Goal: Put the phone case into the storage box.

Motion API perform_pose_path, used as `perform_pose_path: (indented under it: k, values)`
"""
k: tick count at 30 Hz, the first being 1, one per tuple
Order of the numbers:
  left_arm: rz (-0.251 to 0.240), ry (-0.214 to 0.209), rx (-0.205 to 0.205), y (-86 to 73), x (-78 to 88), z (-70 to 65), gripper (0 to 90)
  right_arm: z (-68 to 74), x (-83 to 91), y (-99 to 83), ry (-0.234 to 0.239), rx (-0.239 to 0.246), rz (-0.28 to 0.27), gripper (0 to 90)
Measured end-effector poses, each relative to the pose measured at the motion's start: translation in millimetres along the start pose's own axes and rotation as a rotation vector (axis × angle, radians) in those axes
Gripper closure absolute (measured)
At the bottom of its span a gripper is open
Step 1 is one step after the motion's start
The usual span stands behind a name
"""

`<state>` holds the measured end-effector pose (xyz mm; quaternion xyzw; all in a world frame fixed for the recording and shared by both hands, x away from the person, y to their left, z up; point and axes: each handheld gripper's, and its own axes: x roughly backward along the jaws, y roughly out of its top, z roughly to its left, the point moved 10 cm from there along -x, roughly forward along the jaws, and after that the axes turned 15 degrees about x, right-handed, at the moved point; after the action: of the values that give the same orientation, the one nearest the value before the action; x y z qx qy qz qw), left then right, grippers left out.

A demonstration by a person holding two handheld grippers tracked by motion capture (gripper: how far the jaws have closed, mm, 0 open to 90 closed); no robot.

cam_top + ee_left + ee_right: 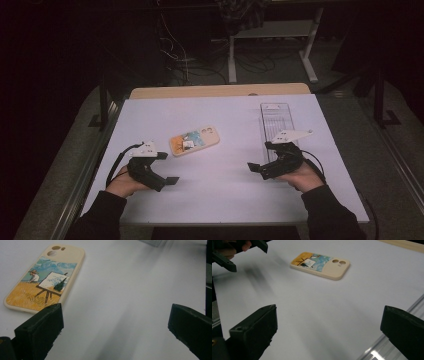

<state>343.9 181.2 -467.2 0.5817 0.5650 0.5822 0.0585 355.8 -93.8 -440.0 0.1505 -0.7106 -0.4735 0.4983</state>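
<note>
A cream phone case (pixel 194 140) with a painted field scene lies flat on the white tabletop (pixel 220 195), left of centre. In the left gripper view the phone case (pixel 47 277) lies just beyond and left of the left jaw. My left gripper (pixel 167 168) is open and empty, a little nearer than the case; its jaws stand wide apart (pixel 116 315). My right gripper (pixel 260 156) is open and empty too, right of centre, and it faces the phone case (pixel 322 262) across bare table (pixel 329 312).
A clear plastic tray (pixel 276 122) lies at the far right of the tabletop, just beyond the right hand; its edge (pixel 372 352) shows by the right jaw. A wooden edge (pixel 220 91) runs along the back. Table legs and cables stand on the dark floor beyond.
</note>
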Motion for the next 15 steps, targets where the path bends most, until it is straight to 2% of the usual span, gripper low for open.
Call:
perform_pose_path:
  k: [8,15]
  values:
    - [0.003,-0.005,-0.011,-0.3,-0.3,-1.5,0.0,3.5,-11.2,8.8,0.027,-0.005,-0.002,3.8]
    - [0.000,-0.008,-0.009,0.0,0.1,-2.0,0.0,5.6,-21.3,15.1,0.035,-0.015,0.021,10.0]
